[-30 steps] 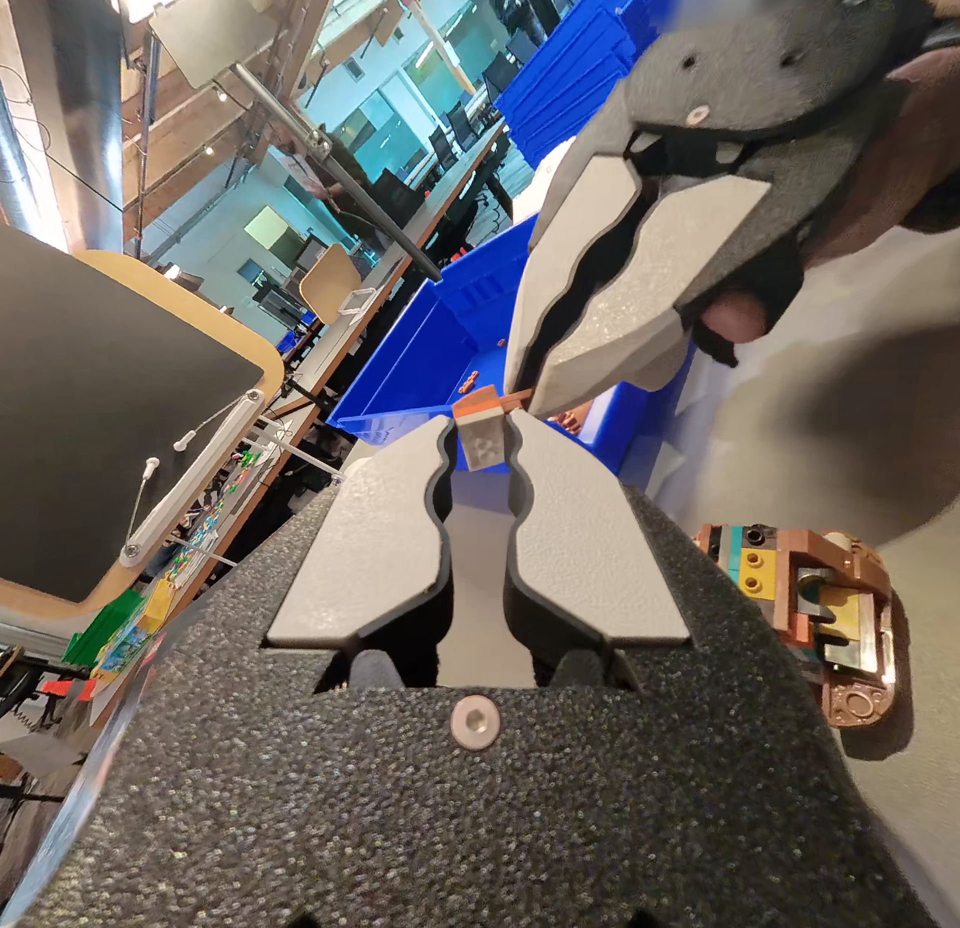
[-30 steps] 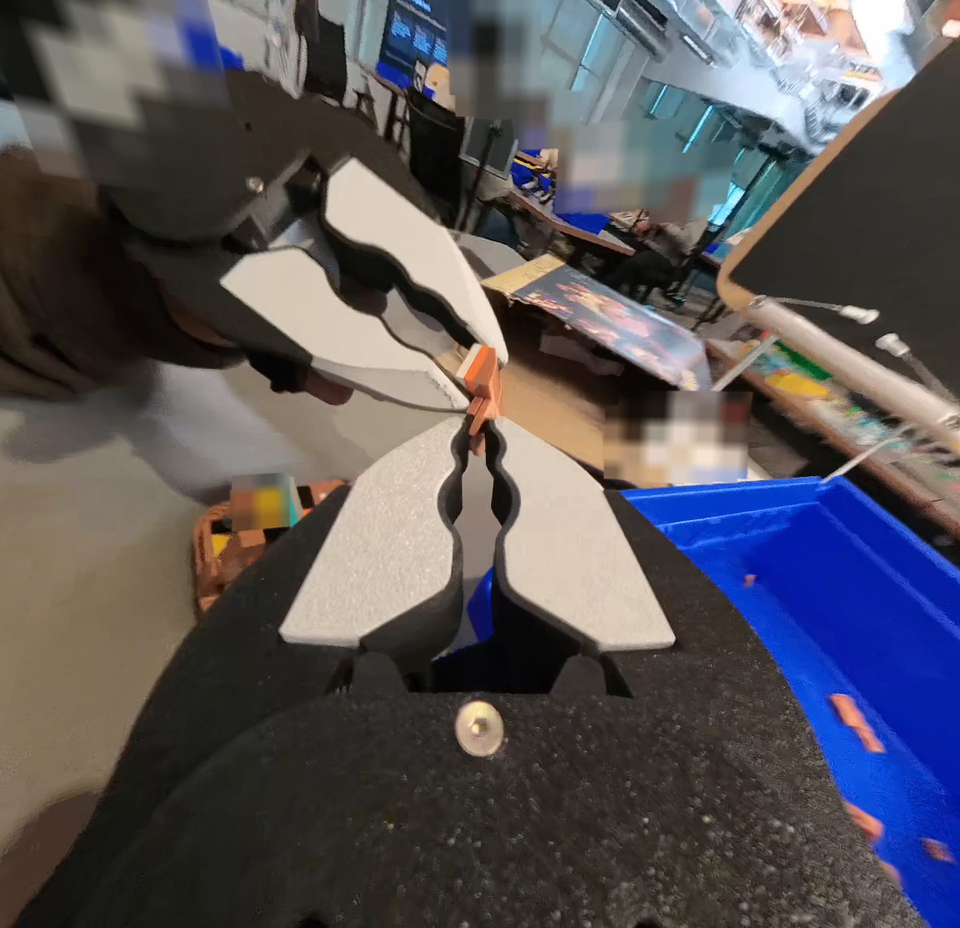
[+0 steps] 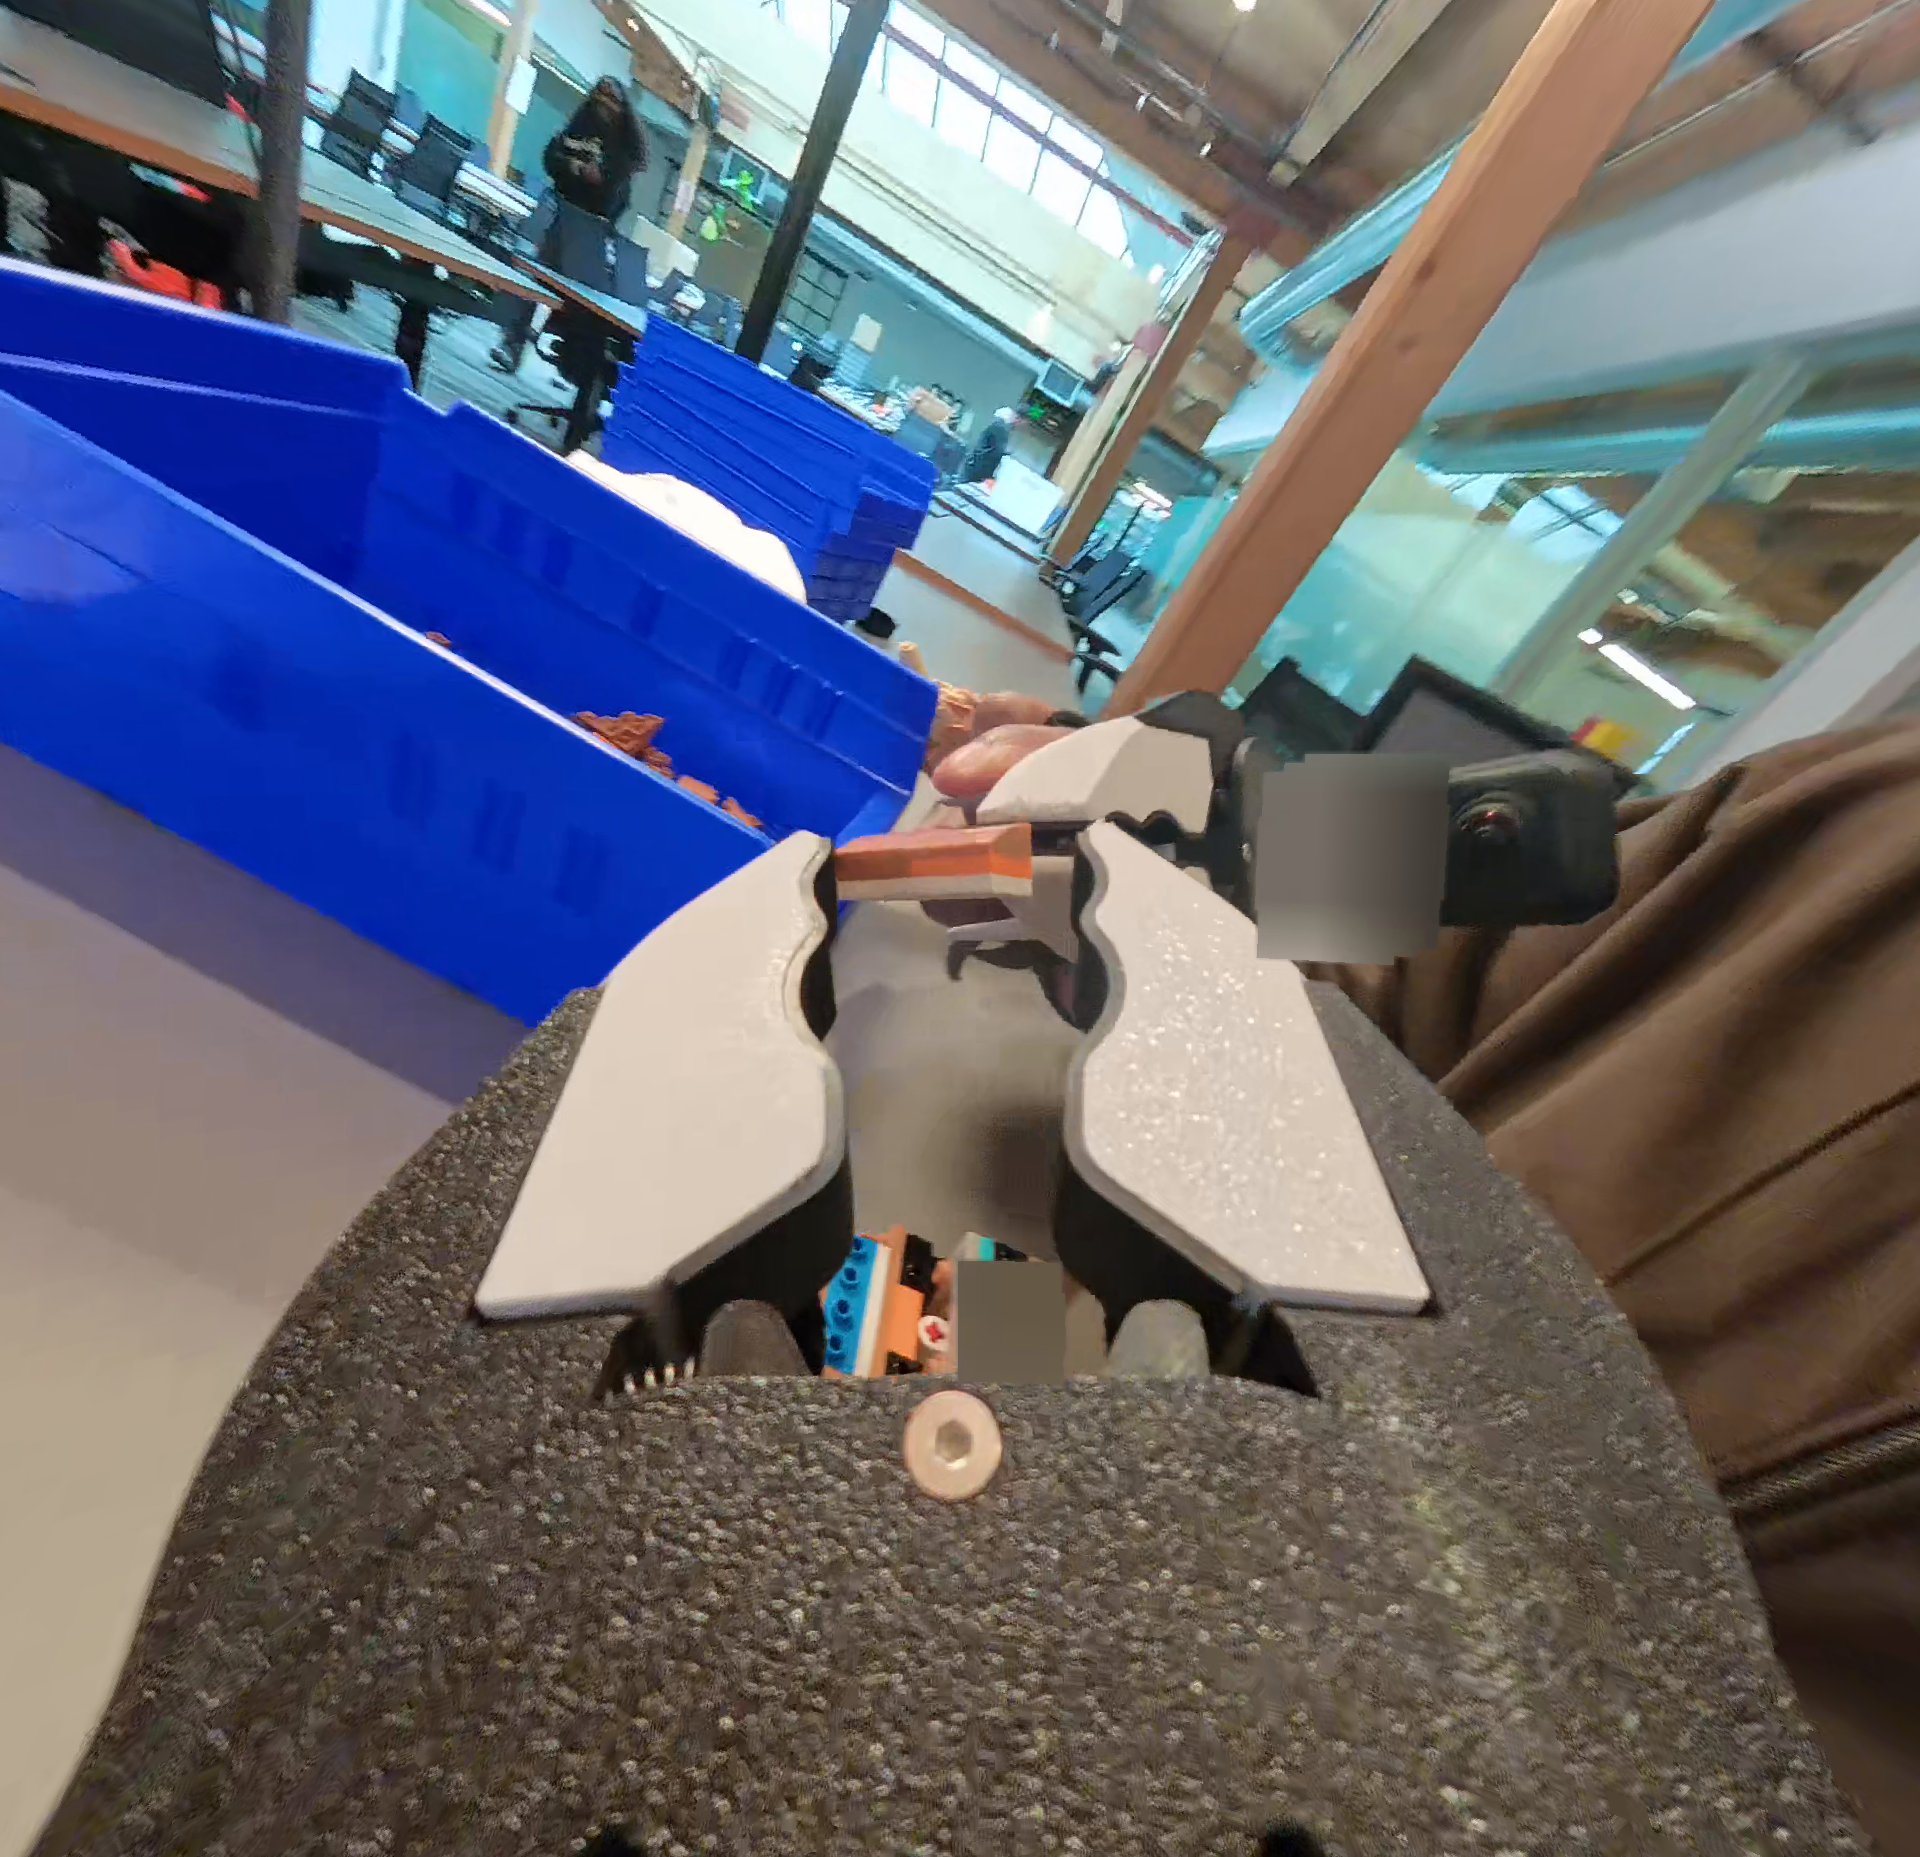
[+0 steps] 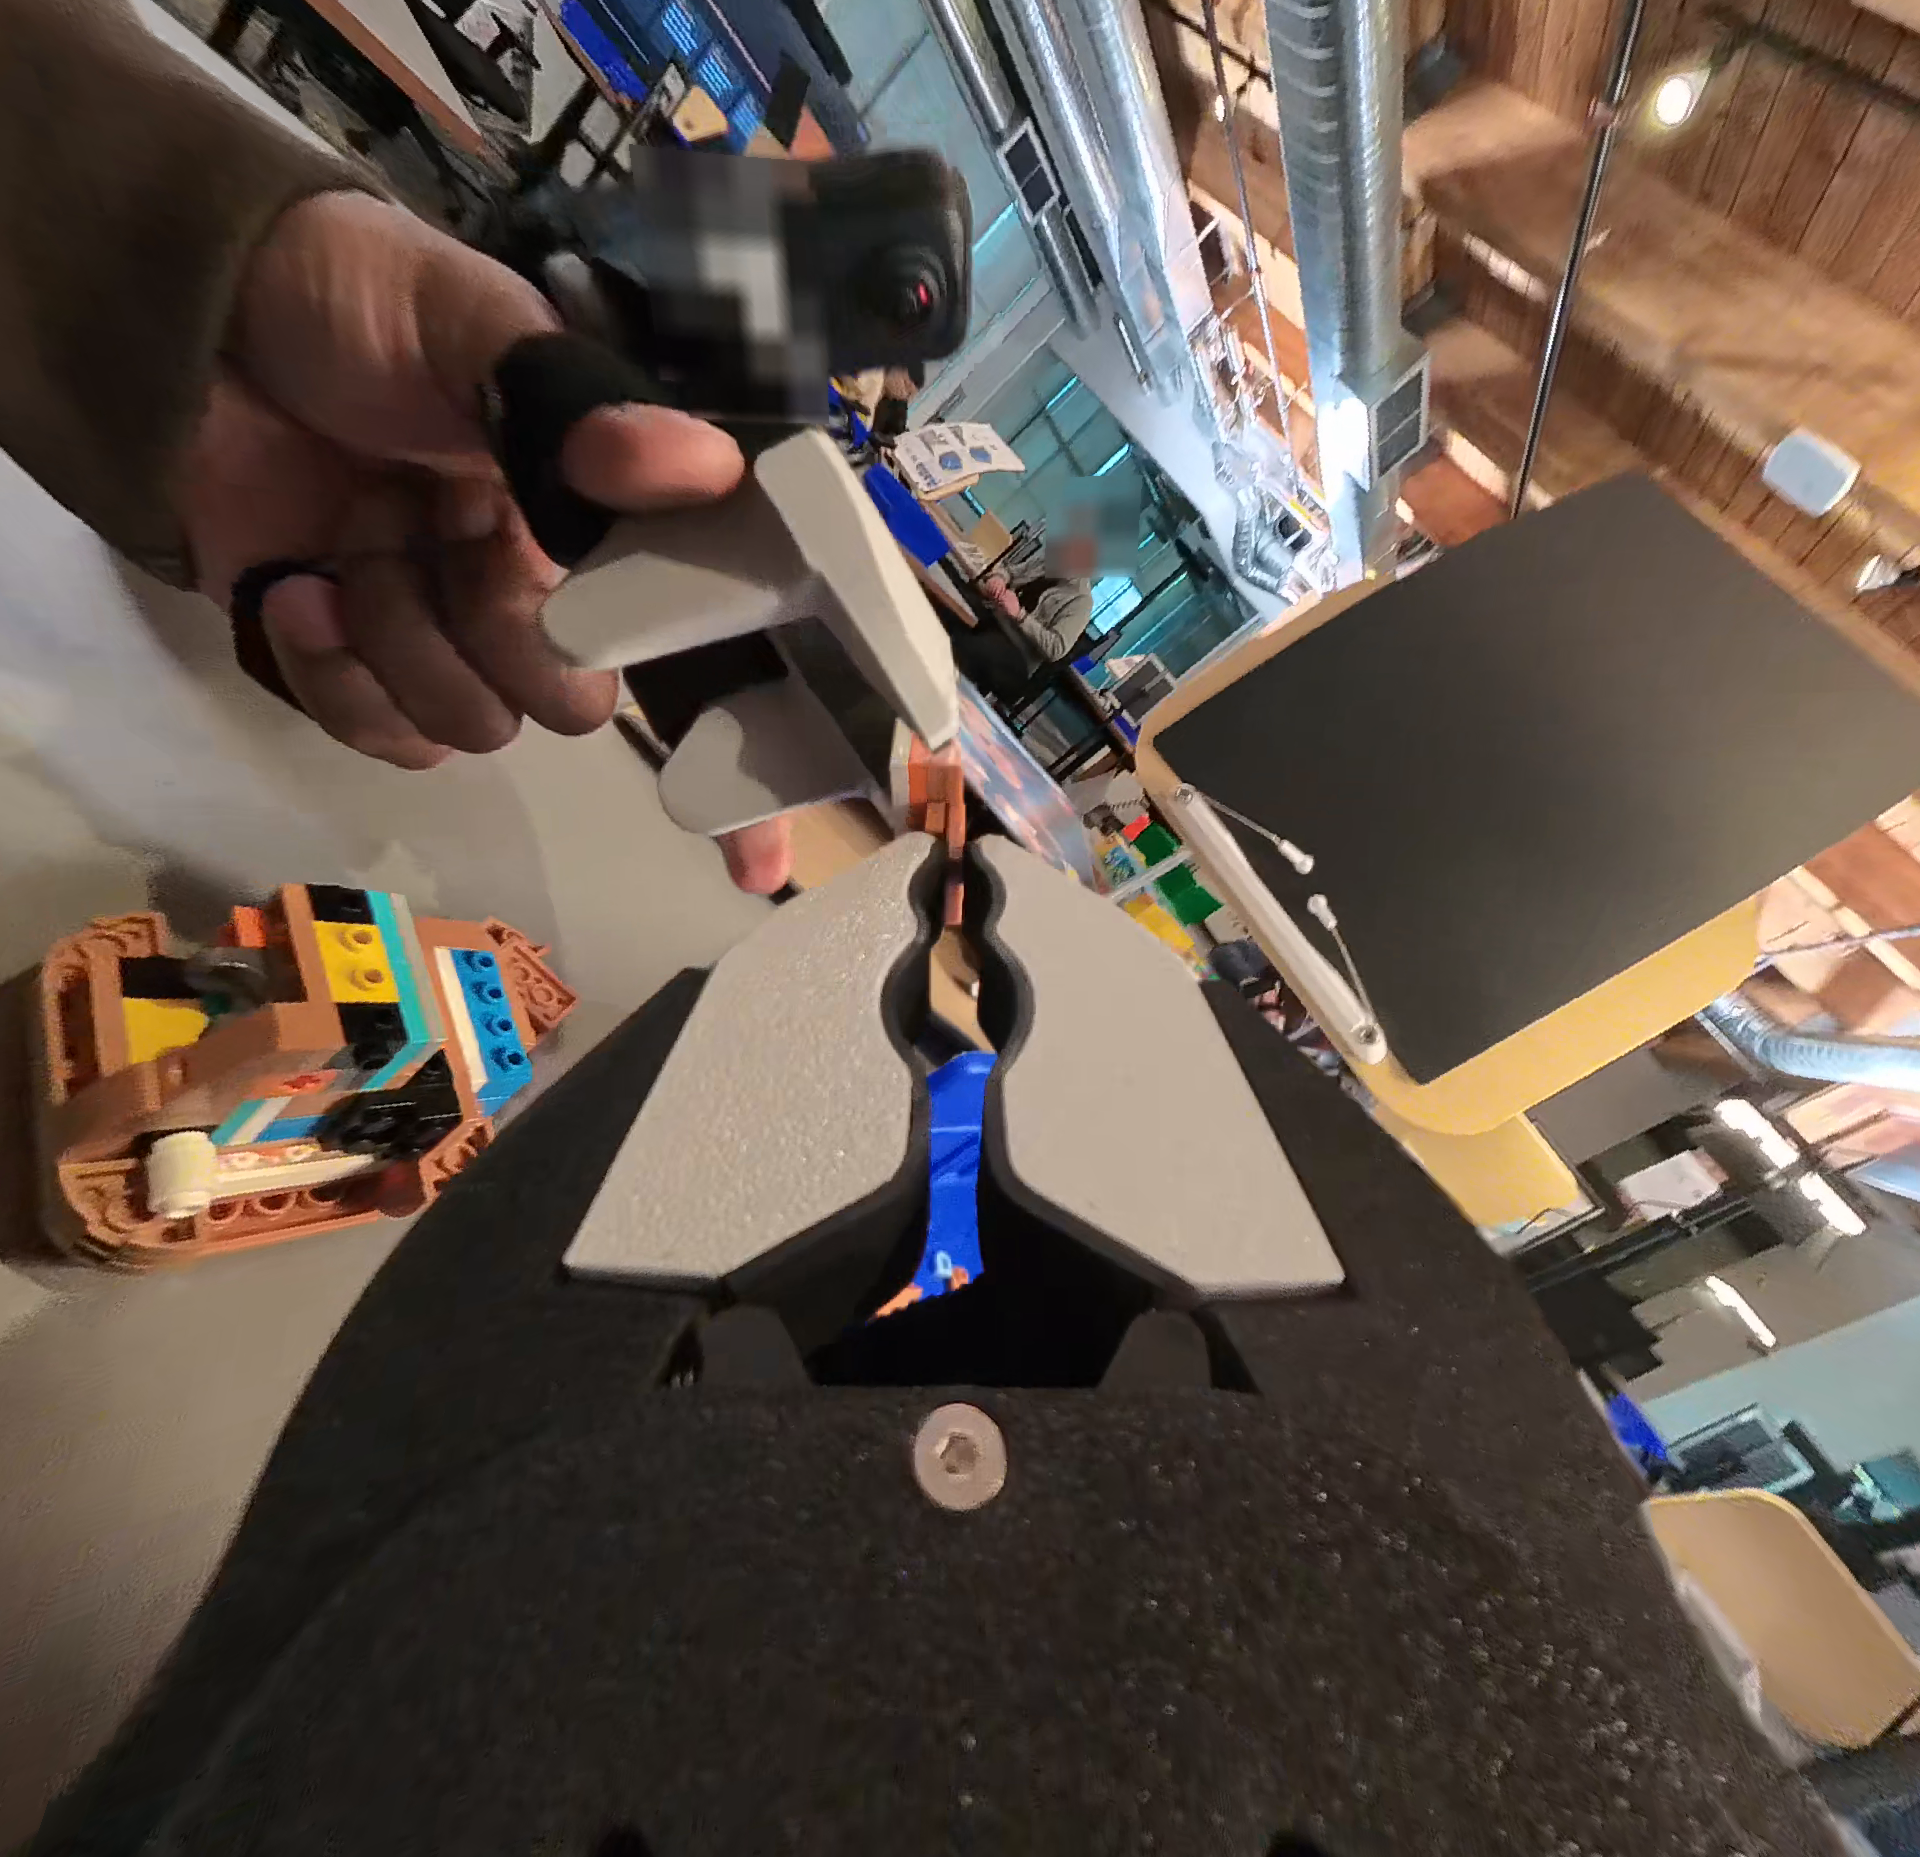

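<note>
Left gripper (image 3: pixel 954 847), clamped on the brown brick (image 3: pixel 925 860) a second ago, now stands released, jaws spread about it. Right gripper (image 4: pixel 954 857) alone grasps the brick between its tips

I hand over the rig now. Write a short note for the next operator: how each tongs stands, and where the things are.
Left tongs: open, with a tip on either side of the brown brick piece, not clamped on it.
Right tongs: shut on that same piece, held in the air.
Brick model: on the grey table, nothing touching it.
Blue bin: beside the tongs, with loose brown pieces inside.
The held piece is neither on the model nor in the bin.
</note>
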A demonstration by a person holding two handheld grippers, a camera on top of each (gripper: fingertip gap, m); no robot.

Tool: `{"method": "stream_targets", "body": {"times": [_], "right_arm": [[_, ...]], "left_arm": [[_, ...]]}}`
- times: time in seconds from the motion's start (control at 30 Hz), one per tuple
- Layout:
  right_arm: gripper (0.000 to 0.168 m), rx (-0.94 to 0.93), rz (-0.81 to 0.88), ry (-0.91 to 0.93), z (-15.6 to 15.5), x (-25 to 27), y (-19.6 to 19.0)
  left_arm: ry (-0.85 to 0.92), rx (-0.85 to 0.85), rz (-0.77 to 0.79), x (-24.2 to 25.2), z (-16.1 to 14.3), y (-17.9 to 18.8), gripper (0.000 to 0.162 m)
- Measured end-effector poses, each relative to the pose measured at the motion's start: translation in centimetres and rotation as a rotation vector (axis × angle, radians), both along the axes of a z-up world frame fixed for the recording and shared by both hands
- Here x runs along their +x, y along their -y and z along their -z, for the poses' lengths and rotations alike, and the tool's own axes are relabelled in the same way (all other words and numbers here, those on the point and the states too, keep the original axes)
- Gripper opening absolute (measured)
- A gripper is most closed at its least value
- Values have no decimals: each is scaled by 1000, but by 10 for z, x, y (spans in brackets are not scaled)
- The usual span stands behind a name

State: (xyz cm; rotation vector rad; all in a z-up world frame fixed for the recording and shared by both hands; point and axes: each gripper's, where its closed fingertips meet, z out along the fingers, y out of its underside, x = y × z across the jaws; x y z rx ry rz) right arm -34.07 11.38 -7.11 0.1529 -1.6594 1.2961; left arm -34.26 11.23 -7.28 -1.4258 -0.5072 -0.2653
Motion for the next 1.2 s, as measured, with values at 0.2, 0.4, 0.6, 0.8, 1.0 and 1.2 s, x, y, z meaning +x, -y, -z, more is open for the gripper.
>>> {"method": "stream_targets", "body": {"times": [0.2, 0.4, 0.6, 0.8, 1.0, 1.2], "right_arm": [[2, 1, -91, -72, -5, 18, 6], [2, 14, -120, -105, -6, 25, 8], [2, 76, -107, -139, 0, 24, 8], [3, 118, -118, -114, 6, 25, 9], [5, 48, -207, 149, 11, 23, 9], [2, -142, -287, 441, 0, 15, 2]], "left_arm": [[91, 44, 135, 14, 1, -4, 50], [72, 72, 258, 32, 1, -6, 37], [-26, 9, 212, 30, 6, -6, 37], [-83, -77, 197, 30, 13, -6, 37], [-232, -195, 141, 27, 20, -5, 37], [-393, -275, 114, 28, 21, -2, 37]]}}
